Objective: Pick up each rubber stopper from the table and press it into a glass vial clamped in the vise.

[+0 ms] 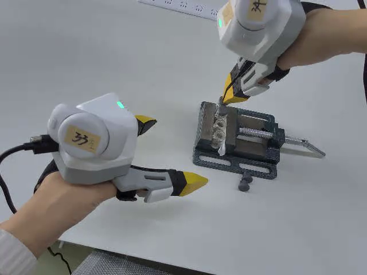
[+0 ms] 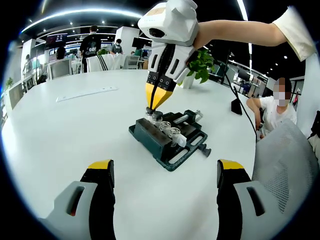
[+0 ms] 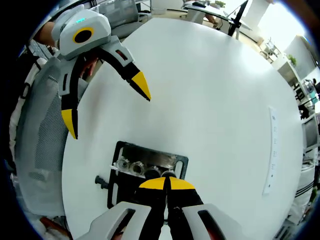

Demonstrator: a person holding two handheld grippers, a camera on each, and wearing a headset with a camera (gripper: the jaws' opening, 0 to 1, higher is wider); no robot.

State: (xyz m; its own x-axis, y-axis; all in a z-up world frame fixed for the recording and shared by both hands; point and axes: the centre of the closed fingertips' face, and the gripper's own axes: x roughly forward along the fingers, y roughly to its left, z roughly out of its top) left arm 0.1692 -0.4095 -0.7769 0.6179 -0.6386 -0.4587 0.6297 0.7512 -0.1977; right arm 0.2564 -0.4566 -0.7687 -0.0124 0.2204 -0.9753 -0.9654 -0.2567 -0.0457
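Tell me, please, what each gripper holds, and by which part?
The right gripper seems to pinch a rubber stopper by its top, over the end vial. The left gripper holds nothing, jaws open.

An open-plan office: beyond the left gripper (image 2: 165, 165) stand people (image 2: 91, 45), a screen (image 2: 56, 39), a potted plant (image 2: 202, 62) and ceiling strip lights (image 2: 85, 12).

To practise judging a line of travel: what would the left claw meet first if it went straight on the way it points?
Probably the vise, which lies straight ahead of the left claw in its own view; the way up to it looks free, though depth is unclear.
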